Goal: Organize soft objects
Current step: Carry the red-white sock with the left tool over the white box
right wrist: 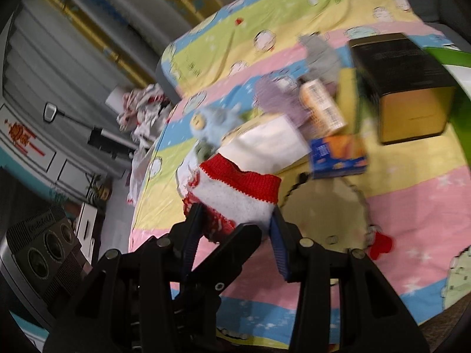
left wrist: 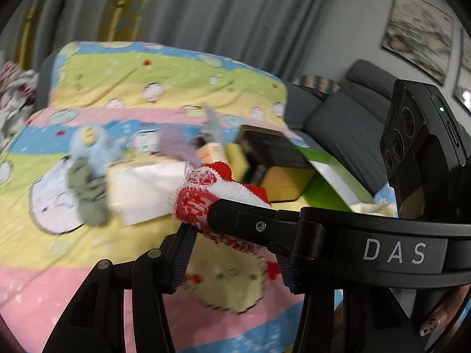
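A red and white knitted sock (left wrist: 212, 200) hangs above the colourful striped blanket (left wrist: 117, 88). Both grippers hold it. My left gripper (left wrist: 232, 250) has its fingers on either side of the sock's lower part. The right gripper's finger (left wrist: 250, 220) crosses in front, clamped on the same sock. In the right wrist view the sock (right wrist: 235, 197) sits between my right gripper's (right wrist: 238, 229) blue pads, with the left gripper's finger (right wrist: 235, 250) reaching in from below. A light blue plush toy (left wrist: 91, 147), a grey-green sock (left wrist: 88, 194) and a purple cloth (left wrist: 176, 144) lie on the blanket.
A white box (left wrist: 144, 191), a black and gold box (left wrist: 276, 164), a green and white box (left wrist: 326, 176), a blue and orange carton (right wrist: 338, 156) and an orange packet (right wrist: 321, 108) lie on the blanket. A grey sofa (left wrist: 347, 123) stands right. Clothes (right wrist: 141, 111) are piled at the bed's far edge.
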A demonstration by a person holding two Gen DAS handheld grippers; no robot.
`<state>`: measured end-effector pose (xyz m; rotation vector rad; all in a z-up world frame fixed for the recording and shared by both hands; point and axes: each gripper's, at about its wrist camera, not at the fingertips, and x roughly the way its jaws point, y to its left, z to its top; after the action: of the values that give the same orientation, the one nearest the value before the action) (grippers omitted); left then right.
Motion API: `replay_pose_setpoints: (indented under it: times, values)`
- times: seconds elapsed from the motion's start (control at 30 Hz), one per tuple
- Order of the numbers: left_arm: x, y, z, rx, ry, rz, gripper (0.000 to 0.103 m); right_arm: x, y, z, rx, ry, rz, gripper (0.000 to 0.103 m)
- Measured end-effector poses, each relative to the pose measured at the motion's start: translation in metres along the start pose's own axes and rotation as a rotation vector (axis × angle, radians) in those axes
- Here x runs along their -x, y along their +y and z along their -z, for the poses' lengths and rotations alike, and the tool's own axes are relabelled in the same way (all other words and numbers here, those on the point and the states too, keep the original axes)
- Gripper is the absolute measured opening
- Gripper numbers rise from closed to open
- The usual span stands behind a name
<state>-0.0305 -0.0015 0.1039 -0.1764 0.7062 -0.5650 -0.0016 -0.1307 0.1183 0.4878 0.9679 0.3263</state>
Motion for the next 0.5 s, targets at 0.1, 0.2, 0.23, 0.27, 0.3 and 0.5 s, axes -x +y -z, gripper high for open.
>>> replay_pose_setpoints:
  times: [0.1, 0.2, 0.23, 0.27, 0.3, 0.5]
  values:
    - [-0.012, -0.024, -0.006, -0.044, -0.007, 0.043, 0.052, 0.024, -0.020, -0.007, -0.030, -0.061, 0.024, 0.044]
    - [-0.026, -0.048, -0.014, -0.094, -0.008, 0.080, 0.052, 0.048, -0.041, -0.012, -0.059, -0.124, 0.054, 0.044]
    - [-0.032, -0.058, -0.017, -0.112, -0.008, 0.097, 0.052, 0.055, -0.048, -0.014, -0.069, -0.144, 0.067, 0.044]
    - [-0.037, -0.067, -0.019, -0.127, -0.007, 0.114, 0.052, 0.064, -0.055, -0.016, -0.075, -0.164, 0.079, 0.044]
    - [-0.041, -0.075, -0.020, -0.143, -0.007, 0.130, 0.052, 0.070, -0.059, -0.016, -0.079, -0.179, 0.086, 0.044]
    - [-0.071, -0.124, -0.028, -0.239, 0.022, 0.223, 0.052, 0.109, -0.098, -0.018, -0.146, -0.275, 0.144, 0.044]
